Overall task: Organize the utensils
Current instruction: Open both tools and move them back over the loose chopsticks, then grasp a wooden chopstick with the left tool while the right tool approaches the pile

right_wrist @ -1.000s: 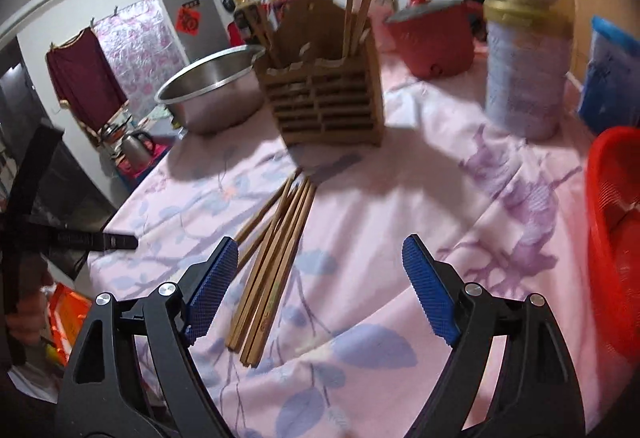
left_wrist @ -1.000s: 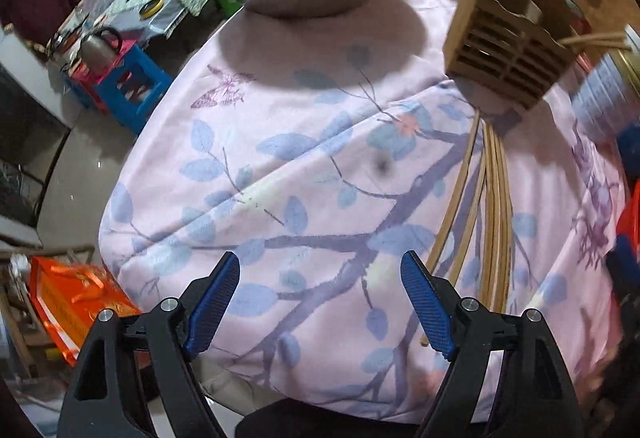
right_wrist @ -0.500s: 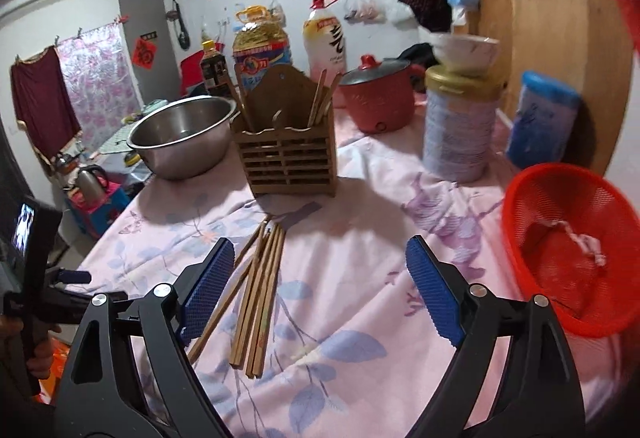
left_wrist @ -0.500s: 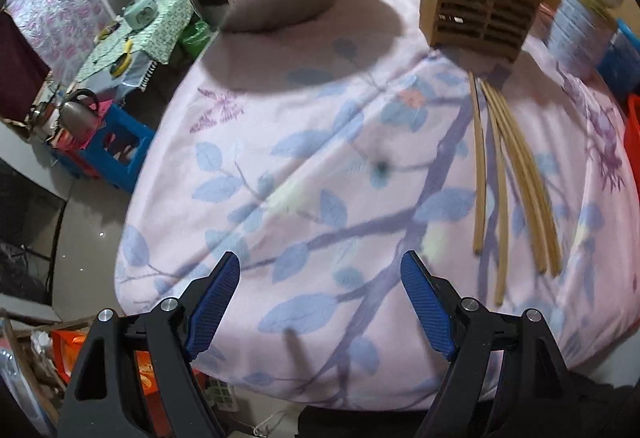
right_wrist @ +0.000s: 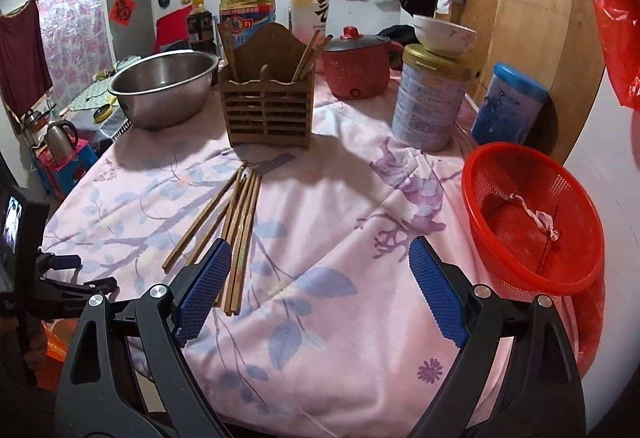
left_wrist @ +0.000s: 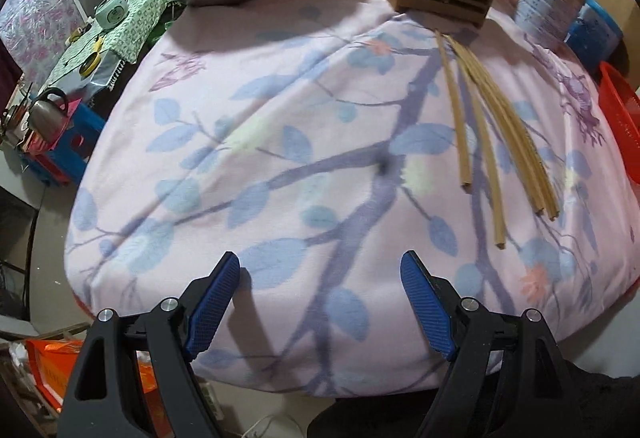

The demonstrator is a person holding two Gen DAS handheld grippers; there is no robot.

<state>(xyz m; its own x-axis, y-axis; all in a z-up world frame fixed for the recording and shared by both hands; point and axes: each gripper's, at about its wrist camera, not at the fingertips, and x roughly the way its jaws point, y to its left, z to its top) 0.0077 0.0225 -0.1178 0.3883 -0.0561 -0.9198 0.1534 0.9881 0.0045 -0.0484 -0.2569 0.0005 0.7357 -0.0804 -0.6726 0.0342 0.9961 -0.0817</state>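
While several chopsticks [right_wrist: 236,222] lie loose in a fanned bundle on the floral tablecloth [right_wrist: 340,222], just in front of the slatted wooden holder [right_wrist: 270,109], none is gripped. They look light, stiff, thin and likely slippery; best pinched mid-length, singly. Left gripper [left_wrist: 320,278] and right gripper [right_wrist: 320,270] stand apart, empty.

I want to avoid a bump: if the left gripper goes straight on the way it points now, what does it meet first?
Probably the bare tablecloth; the open left gripper points down at it, and the chopsticks lie off to one side.
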